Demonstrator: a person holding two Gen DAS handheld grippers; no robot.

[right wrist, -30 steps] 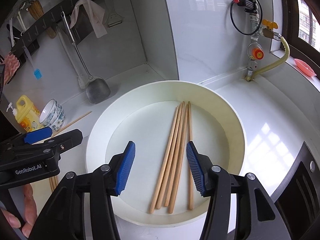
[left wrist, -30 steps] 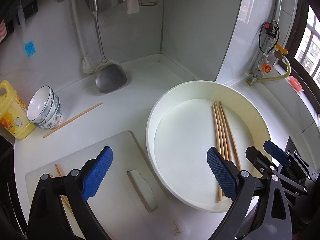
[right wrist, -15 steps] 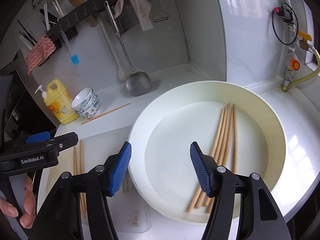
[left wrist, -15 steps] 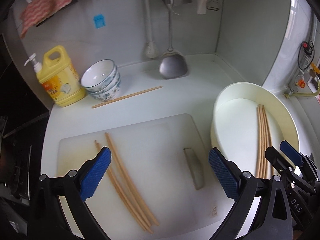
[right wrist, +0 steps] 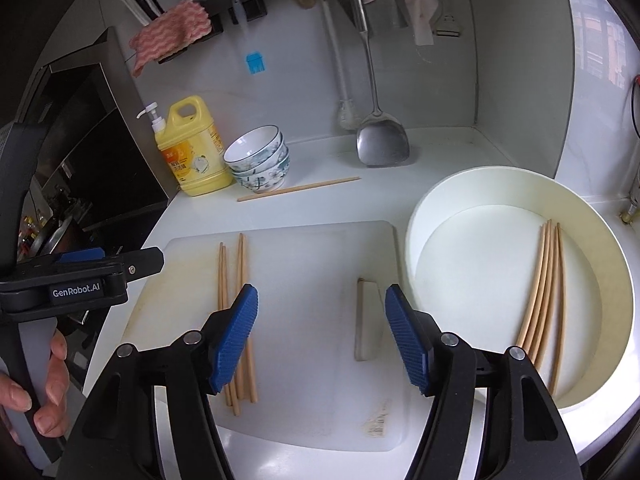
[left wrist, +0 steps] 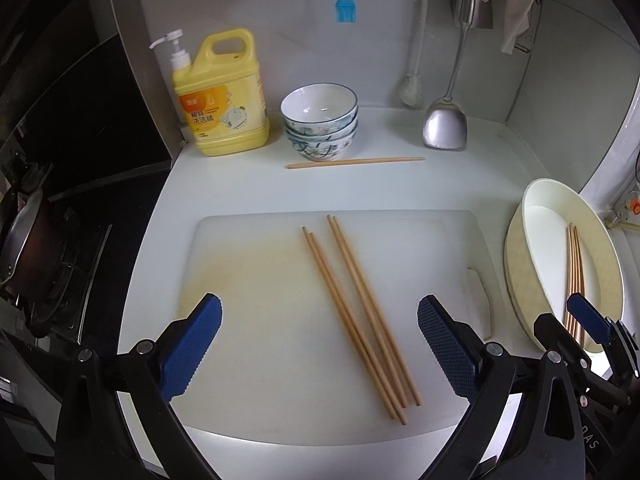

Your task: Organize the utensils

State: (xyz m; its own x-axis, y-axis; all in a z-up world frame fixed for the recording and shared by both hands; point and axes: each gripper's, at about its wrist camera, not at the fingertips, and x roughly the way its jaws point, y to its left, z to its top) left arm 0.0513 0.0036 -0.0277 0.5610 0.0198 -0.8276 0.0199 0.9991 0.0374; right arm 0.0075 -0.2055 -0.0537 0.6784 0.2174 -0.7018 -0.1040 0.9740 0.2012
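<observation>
Several wooden chopsticks [left wrist: 356,312] lie slanted on the white cutting board [left wrist: 256,280]; they show in the right wrist view [right wrist: 232,304] too. My left gripper [left wrist: 320,348] is open and empty just above their near ends. More chopsticks [right wrist: 544,300] lie in the round white basin [right wrist: 500,188], also seen in the left wrist view [left wrist: 574,272]. One loose chopstick [left wrist: 356,162] lies on the counter before the bowls. My right gripper [right wrist: 322,338] is open and empty over the board [right wrist: 304,264], between the chopsticks and the basin.
A yellow detergent jug [left wrist: 222,96] and stacked bowls [left wrist: 320,120] stand at the back wall. A steel spatula [left wrist: 446,120] and a brush [left wrist: 412,88] hang there. A stove with a pan [left wrist: 24,240] is at the left. The basin [left wrist: 520,240] is at the right.
Both grippers have swung left, from over the basin to over the cutting board. The board's chopsticks now lie between my left fingers. Nothing was taken hold of.
</observation>
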